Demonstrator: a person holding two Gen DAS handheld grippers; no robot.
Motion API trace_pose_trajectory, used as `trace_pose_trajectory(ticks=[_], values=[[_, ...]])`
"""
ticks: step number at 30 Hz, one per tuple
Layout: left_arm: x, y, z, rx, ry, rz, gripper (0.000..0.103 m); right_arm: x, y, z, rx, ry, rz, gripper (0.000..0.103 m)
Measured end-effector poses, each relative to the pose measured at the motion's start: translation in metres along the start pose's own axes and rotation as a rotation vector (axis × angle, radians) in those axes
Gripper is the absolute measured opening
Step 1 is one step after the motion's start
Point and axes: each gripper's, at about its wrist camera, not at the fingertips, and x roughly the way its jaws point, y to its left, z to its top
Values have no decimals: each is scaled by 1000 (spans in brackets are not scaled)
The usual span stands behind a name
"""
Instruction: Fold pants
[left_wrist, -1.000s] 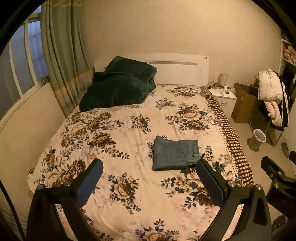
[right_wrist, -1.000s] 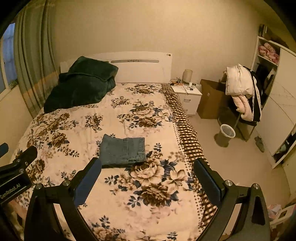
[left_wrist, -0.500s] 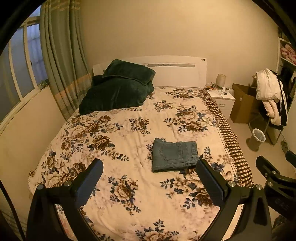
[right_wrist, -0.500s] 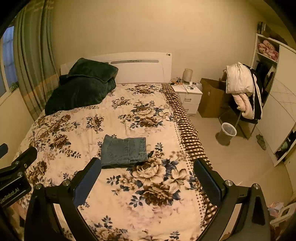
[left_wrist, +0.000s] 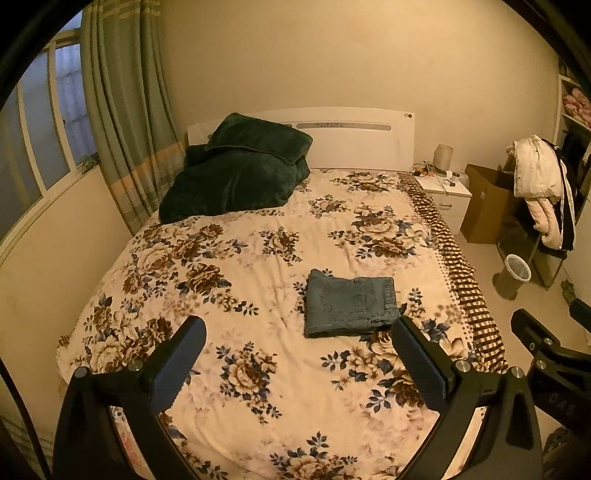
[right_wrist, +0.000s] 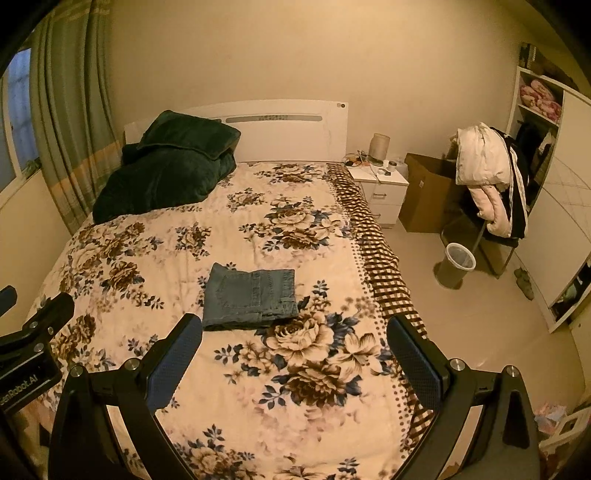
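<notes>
Bedroom walls in warm yellow light surround a bed (left_wrist: 258, 387) under a floral cover, seen from above its foot. Nearest the cameras, the left hand-held gripper (left_wrist: 299, 354) hangs over the foot of the bed with its fingers spread wide and nothing between them; the right hand-held gripper (right_wrist: 295, 350) does the same beside it, also wide and holding nothing. Just past the fingertips, the pants (left_wrist: 351, 302) lie on the cover as a flat, folded blue denim rectangle, toward the bed's right half and apart from both grippers. Farther up, a dark green blanket (left_wrist: 236, 177) is heaped with a pillow against the white headboard (left_wrist: 351, 140). Right of the bed stand a white nightstand (right_wrist: 380, 192), a cardboard box (right_wrist: 424, 195), a chair draped with jackets (right_wrist: 487, 177) and a bin (right_wrist: 456, 266). Curtains (left_wrist: 125, 122) hang at the left window.
</notes>
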Motion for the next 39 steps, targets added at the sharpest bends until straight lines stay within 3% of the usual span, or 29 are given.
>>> trace_pose_trajectory(ticks=[39], values=[[-1, 1, 2, 4, -5, -5, 103, 3, 0, 1, -4, 1, 9, 102]])
